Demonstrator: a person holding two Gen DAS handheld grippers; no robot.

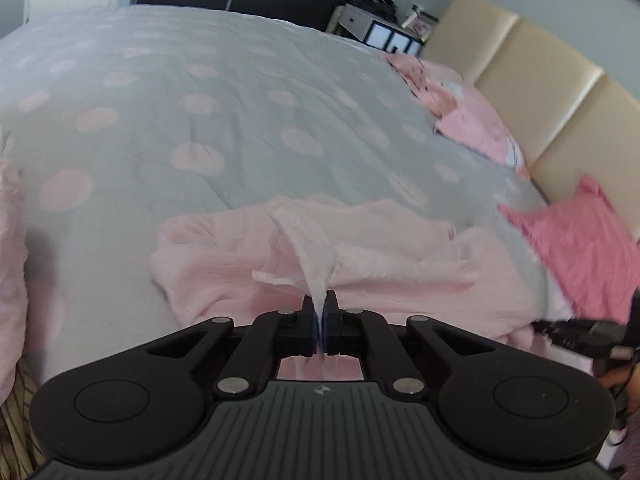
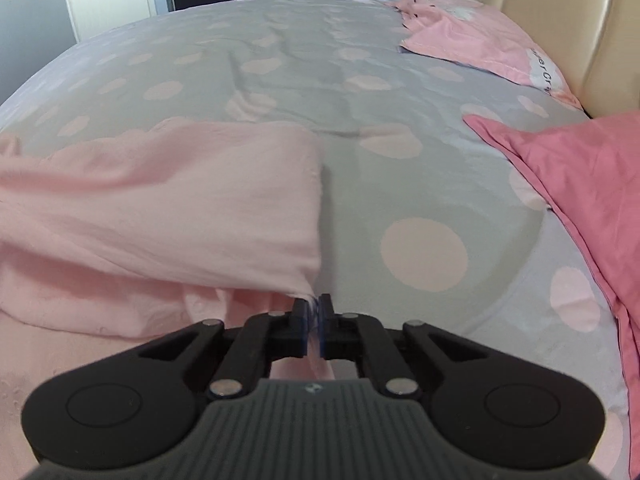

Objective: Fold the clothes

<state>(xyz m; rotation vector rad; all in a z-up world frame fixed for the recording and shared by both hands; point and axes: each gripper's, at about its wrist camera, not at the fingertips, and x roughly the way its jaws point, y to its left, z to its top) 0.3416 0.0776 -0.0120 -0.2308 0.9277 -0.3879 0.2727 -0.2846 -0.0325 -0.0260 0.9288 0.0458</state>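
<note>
Nearest the left wrist camera, the left hand-held gripper (image 1: 321,300) has its jaws pressed together on a thin peak of the pale pink garment (image 1: 360,252), which rises from the cloth into the gap between the pads. That garment lies rumpled on the near part of the bed, on a grey duvet with pink dots (image 1: 200,100). At the right edge the other hand-held gripper shows as a dark blurred shape, with a bit of the person's hand below it. A deeper pink pillow (image 1: 580,248) lies to the right, a lighter pink pillow (image 1: 472,116) farther back, both by the beige padded headboard (image 1: 540,80). A bedside cabinet (image 1: 376,28) stands beyond the bed.

Closest to the right wrist camera, the right hand-held gripper (image 2: 314,304) is likewise closed, pinching a corner of the same pale pink garment (image 2: 160,200). From that pinched corner the cloth spreads left and away across the duvet (image 2: 400,80), with more folds bunched under it near the lower left. The deep pink pillow (image 2: 580,168) lies to the right, apart from the garment, and the lighter pillow (image 2: 480,40) sits near the headboard (image 2: 600,20).
</note>
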